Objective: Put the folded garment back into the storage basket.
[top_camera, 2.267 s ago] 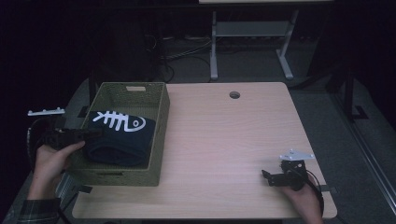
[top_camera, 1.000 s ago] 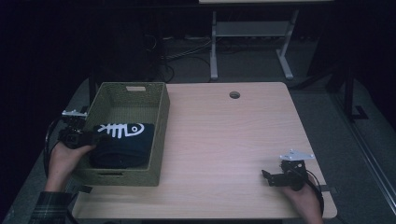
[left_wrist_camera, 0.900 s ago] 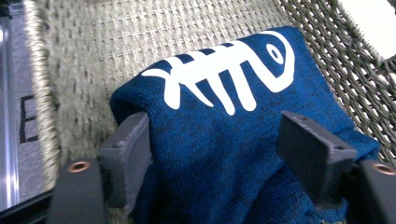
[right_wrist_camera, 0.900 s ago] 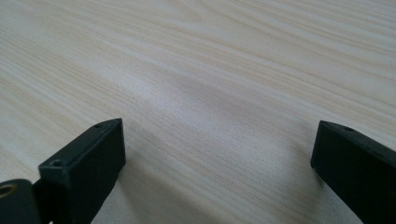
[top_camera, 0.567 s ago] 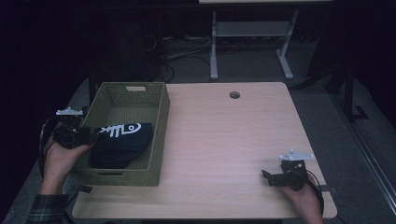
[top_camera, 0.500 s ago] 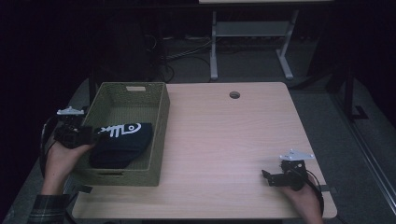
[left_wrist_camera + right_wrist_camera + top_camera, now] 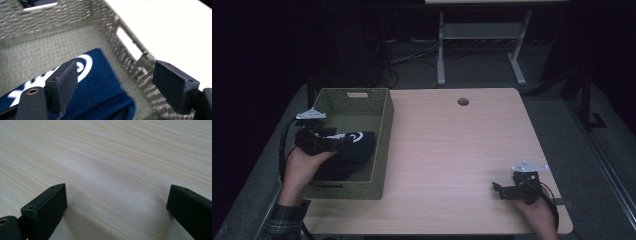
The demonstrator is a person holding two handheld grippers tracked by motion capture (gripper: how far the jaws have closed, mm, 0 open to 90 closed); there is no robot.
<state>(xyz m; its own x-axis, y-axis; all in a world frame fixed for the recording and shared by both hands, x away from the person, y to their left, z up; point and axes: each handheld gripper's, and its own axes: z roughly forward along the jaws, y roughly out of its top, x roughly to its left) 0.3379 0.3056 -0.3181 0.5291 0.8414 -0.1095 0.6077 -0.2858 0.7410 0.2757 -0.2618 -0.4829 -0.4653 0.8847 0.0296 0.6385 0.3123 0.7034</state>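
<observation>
A dark blue cloth (image 7: 354, 150) with a white print lies bunched in the front left of a woven green basket (image 7: 382, 130) on the table's left side. My left gripper (image 7: 341, 142) hovers over the basket's left wall, pointing in above the cloth. Its jaws have just been opening and stand open with nothing between them. In the left gripper view, the left gripper (image 7: 117, 72) looks down on the cloth (image 7: 100, 85) and the basket's inner wall (image 7: 50, 42). My right gripper (image 7: 498, 190) rests open at the table's front right, with bare wood between its jaws (image 7: 117, 192).
The light wooden table (image 7: 452, 145) has a round cable hole (image 7: 463, 101) near its far edge. The basket wall has a handle slot (image 7: 128, 42). Behind the table stand a metal frame (image 7: 482, 50) and cables on the floor.
The left gripper has let go of the cloth and drawn back left and up. The cloth now lies bunched nearer the basket's left front. The right gripper has not moved.
</observation>
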